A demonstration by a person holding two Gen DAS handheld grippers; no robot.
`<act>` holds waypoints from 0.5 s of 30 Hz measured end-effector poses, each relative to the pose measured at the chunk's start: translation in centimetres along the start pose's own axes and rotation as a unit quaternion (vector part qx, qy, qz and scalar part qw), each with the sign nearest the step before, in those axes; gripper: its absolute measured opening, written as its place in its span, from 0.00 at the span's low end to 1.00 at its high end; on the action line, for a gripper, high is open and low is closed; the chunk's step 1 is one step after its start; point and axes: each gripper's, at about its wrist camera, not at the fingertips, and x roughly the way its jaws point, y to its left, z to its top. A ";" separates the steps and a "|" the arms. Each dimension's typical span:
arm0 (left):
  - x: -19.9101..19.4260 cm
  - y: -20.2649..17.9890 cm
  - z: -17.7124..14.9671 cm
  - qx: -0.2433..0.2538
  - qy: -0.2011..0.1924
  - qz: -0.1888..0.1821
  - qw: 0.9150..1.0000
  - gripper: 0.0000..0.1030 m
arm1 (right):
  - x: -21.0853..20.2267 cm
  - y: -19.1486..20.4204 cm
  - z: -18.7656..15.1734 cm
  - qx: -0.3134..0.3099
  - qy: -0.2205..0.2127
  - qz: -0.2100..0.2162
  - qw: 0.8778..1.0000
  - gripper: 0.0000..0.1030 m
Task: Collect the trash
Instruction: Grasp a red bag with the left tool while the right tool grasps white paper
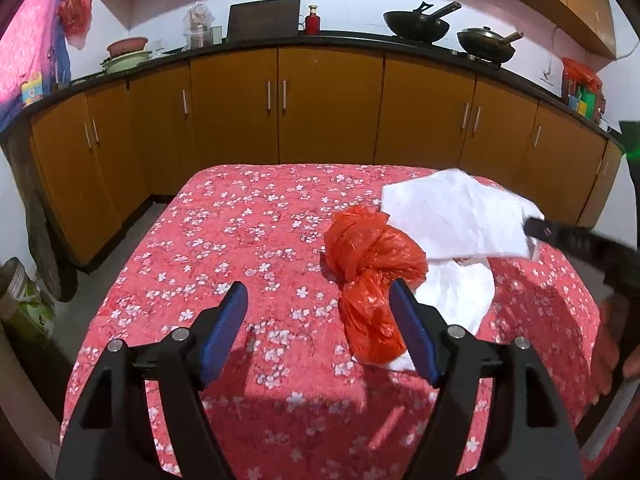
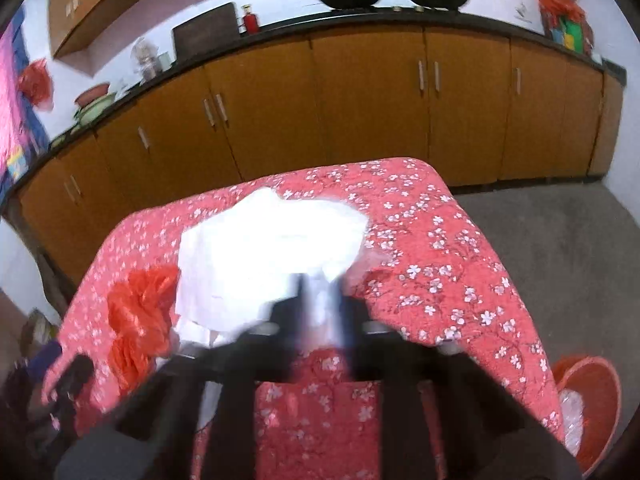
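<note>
A crumpled red plastic bag (image 1: 370,276) lies on the table with the red flowered cloth (image 1: 240,240), partly over a white paper (image 1: 460,296). My left gripper (image 1: 320,300) is open and empty just above the cloth, its right finger beside the bag. My right gripper (image 2: 320,292) is shut on a second white paper (image 2: 276,248) and holds it lifted above the table; it shows in the left wrist view (image 1: 532,236) with that paper (image 1: 456,216). The red bag also shows in the right wrist view (image 2: 140,312). The right wrist view is blurred.
A red bin (image 2: 592,400) with some clear plastic in it stands on the grey floor (image 2: 560,248) by the table's right corner. Brown cabinets (image 1: 328,108) under a dark counter with pans (image 1: 416,24) run behind the table.
</note>
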 end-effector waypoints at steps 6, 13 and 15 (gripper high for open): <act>0.8 -0.7 0.9 0.009 -0.003 -0.002 1.000 0.76 | -3.8 0.6 -1.7 -0.057 -0.071 -0.046 0.995 0.03; 2.7 -2.9 2.2 0.034 -0.001 0.010 0.999 0.79 | -4.9 -0.6 -3.4 -0.065 -0.068 -0.073 0.993 0.03; 3.5 -3.2 2.4 0.037 0.008 0.014 0.999 0.79 | -5.1 -0.9 -3.5 -0.065 -0.065 -0.073 0.993 0.03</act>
